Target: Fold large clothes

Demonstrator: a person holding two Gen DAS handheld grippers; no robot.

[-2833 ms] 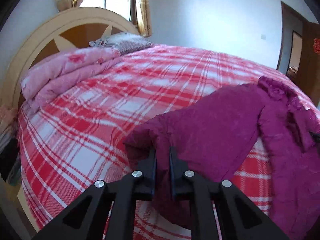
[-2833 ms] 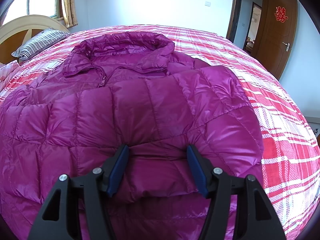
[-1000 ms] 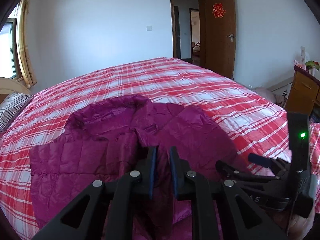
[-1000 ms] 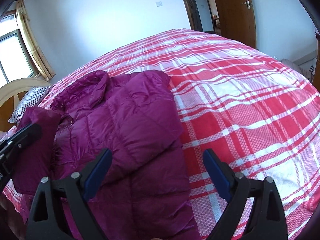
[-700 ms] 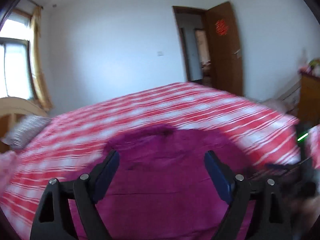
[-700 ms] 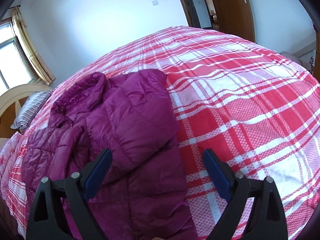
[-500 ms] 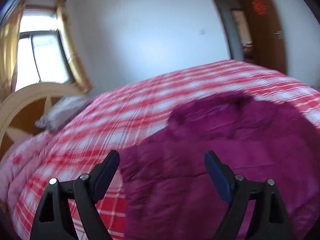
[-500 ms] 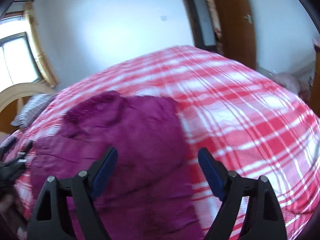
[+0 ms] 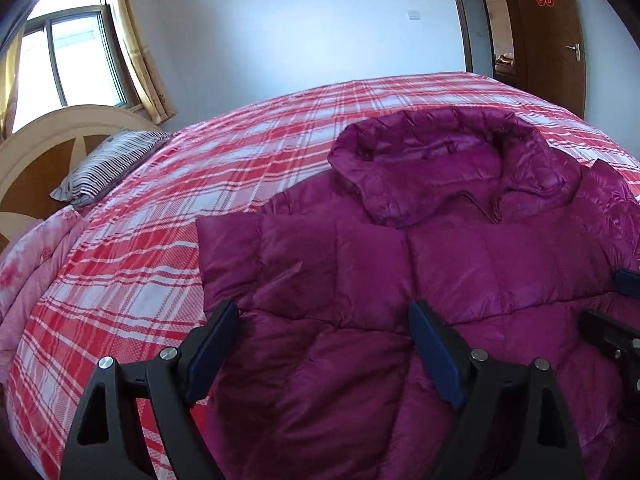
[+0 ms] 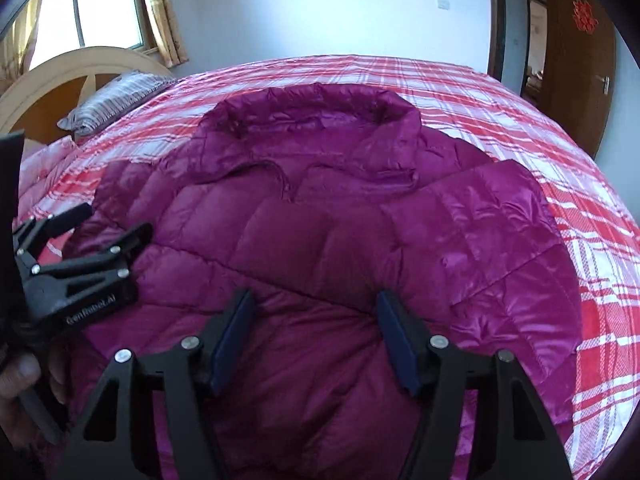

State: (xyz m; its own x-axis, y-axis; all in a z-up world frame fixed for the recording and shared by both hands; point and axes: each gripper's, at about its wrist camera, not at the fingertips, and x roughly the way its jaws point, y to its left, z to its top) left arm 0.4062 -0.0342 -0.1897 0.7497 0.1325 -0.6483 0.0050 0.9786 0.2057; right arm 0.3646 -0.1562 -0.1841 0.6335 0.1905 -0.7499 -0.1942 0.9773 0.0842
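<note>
A magenta quilted down jacket (image 9: pixel 420 264) lies on the red plaid bed, collar away from me, with both sleeves folded across its front. It also shows in the right wrist view (image 10: pixel 360 232). My left gripper (image 9: pixel 320 344) is open and empty, its fingers low over the jacket's near left part. My right gripper (image 10: pixel 314 332) is open and empty over the jacket's near middle. The left gripper also shows at the left of the right wrist view (image 10: pixel 104 224), held in a hand.
The red and white plaid bed cover (image 9: pixel 168 240) spreads to the left and far side. A striped pillow (image 9: pixel 108 164) and a pink quilt (image 9: pixel 28 264) lie by the curved headboard (image 10: pixel 72 76). A brown door (image 9: pixel 548 36) stands open at the far right.
My left gripper carried the sleeve across the jacket, opened and let it go, then swung back to the near left. My right gripper stayed open and moved over the jacket's near middle.
</note>
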